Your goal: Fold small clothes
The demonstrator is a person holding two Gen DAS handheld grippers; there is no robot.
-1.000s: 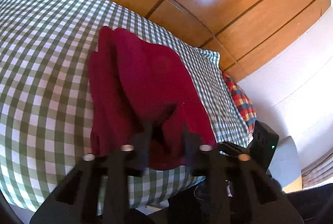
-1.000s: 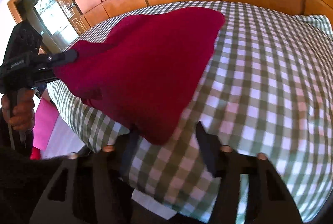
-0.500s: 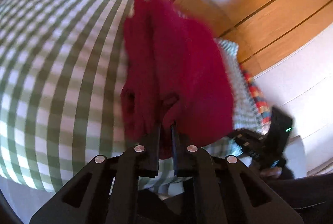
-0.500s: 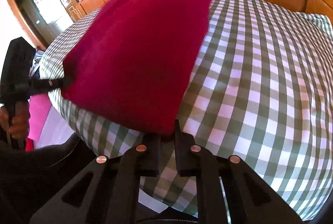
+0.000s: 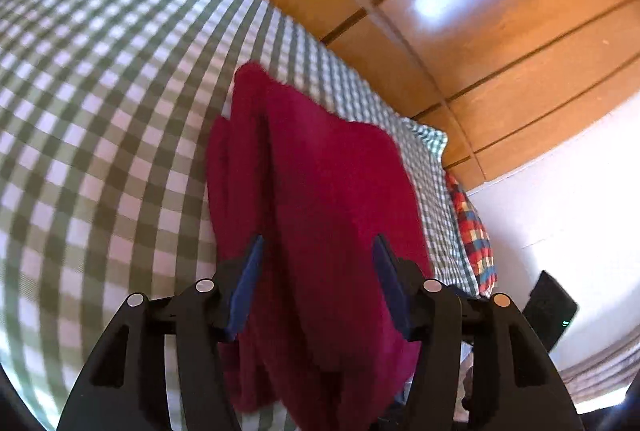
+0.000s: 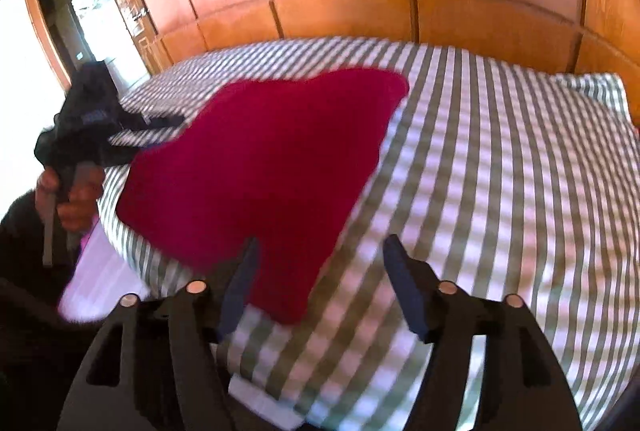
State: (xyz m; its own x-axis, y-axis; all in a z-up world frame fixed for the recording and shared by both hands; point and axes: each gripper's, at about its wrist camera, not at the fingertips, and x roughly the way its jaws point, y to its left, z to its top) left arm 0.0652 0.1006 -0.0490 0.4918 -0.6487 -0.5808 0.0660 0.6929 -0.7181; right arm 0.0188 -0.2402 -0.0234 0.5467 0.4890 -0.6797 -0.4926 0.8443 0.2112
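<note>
Both grippers (image 5: pixel 318 251) (image 6: pixel 318 251) have just let go, jaws opening, the red cloth (image 6: pixel 260 175) blurred, its near edge hidden under the left one.

Each claw, left (image 5: pixel 318 251) and right (image 6: pixel 318 251), is matte black plastic with two angular fingers lined by dark blue pads (image 6: pixel 404 287) and four round silvery screws across the knuckles. The person's hand (image 6: pixel 70 197) emerges from a black sleeve (image 6: pixel 24 231).

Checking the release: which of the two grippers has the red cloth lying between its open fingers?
The left gripper: the red cloth fills the space between its fingers. The right gripper has only the cloth's corner by one finger, with checked bedspread between them.
</note>
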